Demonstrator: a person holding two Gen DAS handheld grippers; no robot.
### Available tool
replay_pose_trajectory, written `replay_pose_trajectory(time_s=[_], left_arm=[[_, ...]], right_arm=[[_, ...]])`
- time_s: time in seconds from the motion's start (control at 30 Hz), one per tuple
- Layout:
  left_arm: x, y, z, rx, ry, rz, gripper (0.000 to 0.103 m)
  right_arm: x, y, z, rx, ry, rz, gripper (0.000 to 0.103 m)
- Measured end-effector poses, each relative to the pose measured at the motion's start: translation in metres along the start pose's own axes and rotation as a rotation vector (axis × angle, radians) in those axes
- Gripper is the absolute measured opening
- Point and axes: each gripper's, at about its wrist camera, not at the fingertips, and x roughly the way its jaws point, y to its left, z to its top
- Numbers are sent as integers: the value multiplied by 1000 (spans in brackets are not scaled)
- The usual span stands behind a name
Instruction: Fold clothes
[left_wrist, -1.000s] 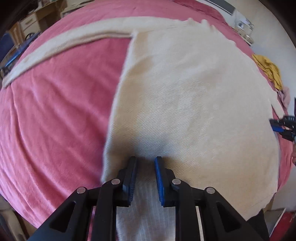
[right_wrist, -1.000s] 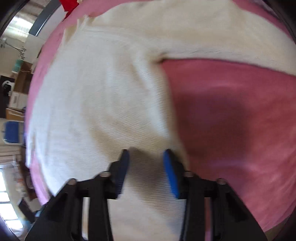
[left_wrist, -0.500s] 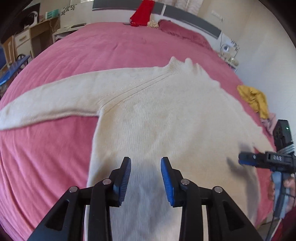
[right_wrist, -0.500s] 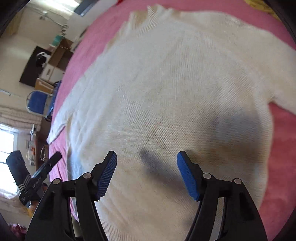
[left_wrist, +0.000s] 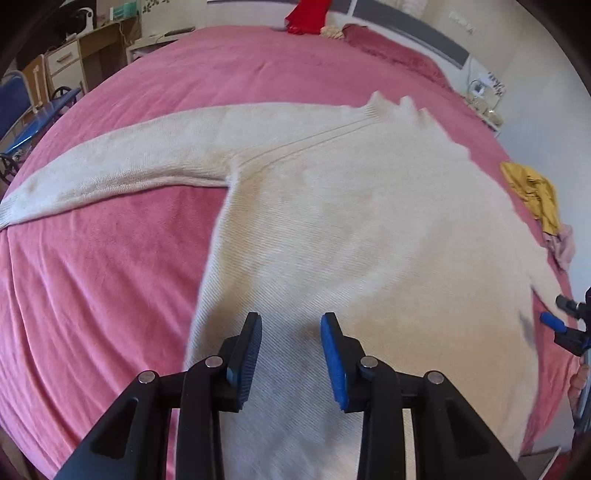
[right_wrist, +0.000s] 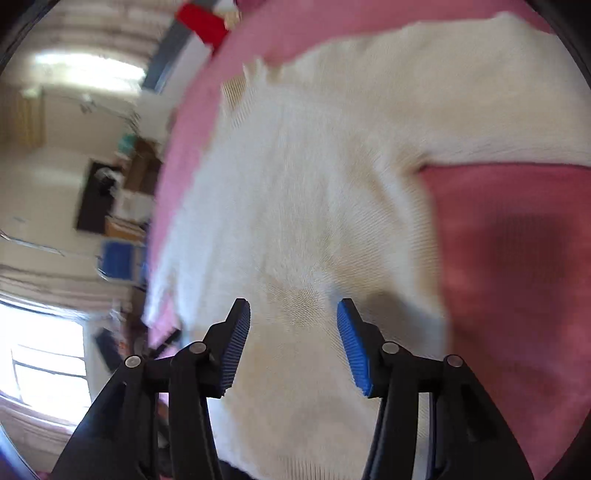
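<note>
Cream knit sweater lies flat on the pink bedspread, neck toward the far headboard, one sleeve stretched straight out to the left, its cuff reaching the bed's left edge. Left gripper hovers over the hem area near the sweater's left side seam, fingers apart, nothing between them. Bare pink cover lies wide open left of that seam, below the sleeve. Right gripper hangs over the hem on the opposite side, fingers spread, gripping nothing; view is motion-blurred. Sweater's right edge and underarm border another bare patch of bedspread. Yellow garment is bunched at the bed's right edge, near the sweater. Red cloth sits at the headboard, well apart. Desk and blue chair stand off the bed's far left.
</note>
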Motion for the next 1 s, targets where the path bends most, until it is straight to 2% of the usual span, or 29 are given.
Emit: replay_pose_trajectory(time_s=[0.07,0.13,0.23,0.3,0.37,0.43,0.53,0.7,0.77,0.9,1.0], left_arm=[[-10,-2,-7,-10,-17,-20,34],[-15,-15,-20,10,-21,-24,34],[-10,-38,-25,36,12,-37,34],[-11,-52,-33,54,30,-40,34],[-2,-67,-27,80,44,-37,34],[7,-80,-21,99,53,-44,34],[14,-99,-16,128,61,-58,34],[16,-132,-12,184,66,-80,34],[17,-145,-11,207,68,-88,34],[15,-160,-13,248,74,-100,34],[18,-165,-8,261,85,-110,34]], right_arm=[[-47,-27,9,47,-82,35,59],[-95,-85,29,129,-188,-16,60],[-180,-176,58,288,-343,-107,69],[-183,-208,78,390,-426,-180,69],[-208,-229,97,425,-469,-288,69],[-199,-228,108,468,-487,-309,69],[-206,-244,129,518,-508,-284,70],[-205,-251,148,513,-469,-288,70],[-212,-245,143,490,-450,-334,69],[-198,-242,163,460,-411,-408,69],[-199,-238,166,407,-342,-478,69]])
